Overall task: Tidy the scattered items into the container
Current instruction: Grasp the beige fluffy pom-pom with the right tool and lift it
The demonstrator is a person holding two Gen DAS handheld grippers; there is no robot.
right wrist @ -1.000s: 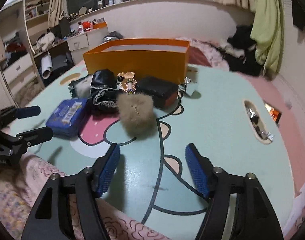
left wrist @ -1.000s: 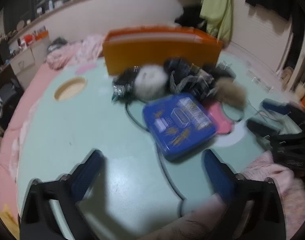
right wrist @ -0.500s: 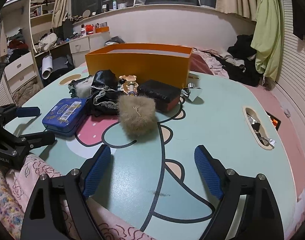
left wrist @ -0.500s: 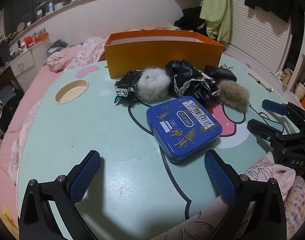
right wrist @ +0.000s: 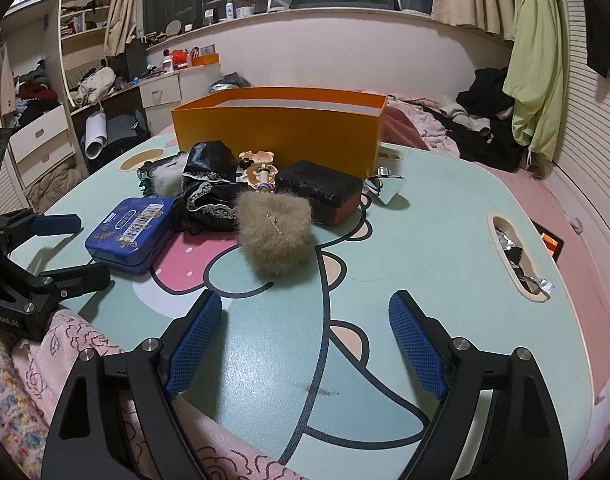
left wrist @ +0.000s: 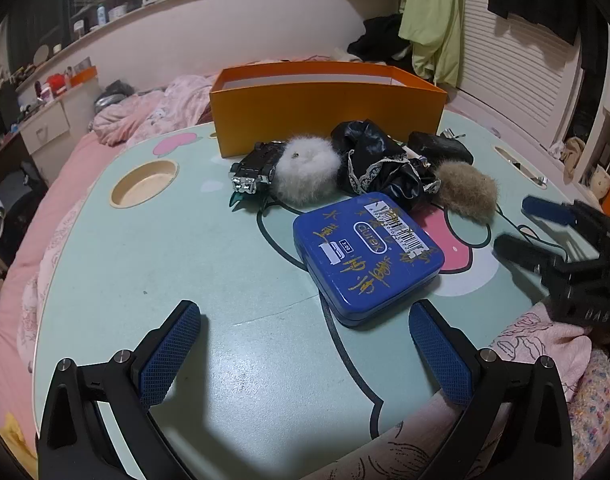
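An open orange box (left wrist: 325,116) (right wrist: 281,124) stands at the far side of a mint cartoon table (left wrist: 145,264) (right wrist: 437,240). In front of it lie a blue tin (left wrist: 365,252) (right wrist: 131,230), a white fur puff (left wrist: 305,170), a brown fur puff (left wrist: 467,192) (right wrist: 275,230), crumpled black lace cloth (left wrist: 379,164) (right wrist: 207,192), a black case (right wrist: 319,190) and a small black toy car (left wrist: 255,166). My left gripper (left wrist: 305,344) is open just short of the tin. My right gripper (right wrist: 305,340) is open, nothing between its fingers, short of the brown puff.
A round cup hole (left wrist: 143,182) sits in the table at the left, a slot with foil scraps (right wrist: 515,256) at the right. A silver object (right wrist: 389,188) lies by the box corner. Pink bedding (left wrist: 153,108) surrounds the table. A patterned pink sleeve (right wrist: 65,344) is below.
The right gripper's fingers have spread wider than a second ago. The left view was blurred then and is sharp and steady now. The items have not moved.
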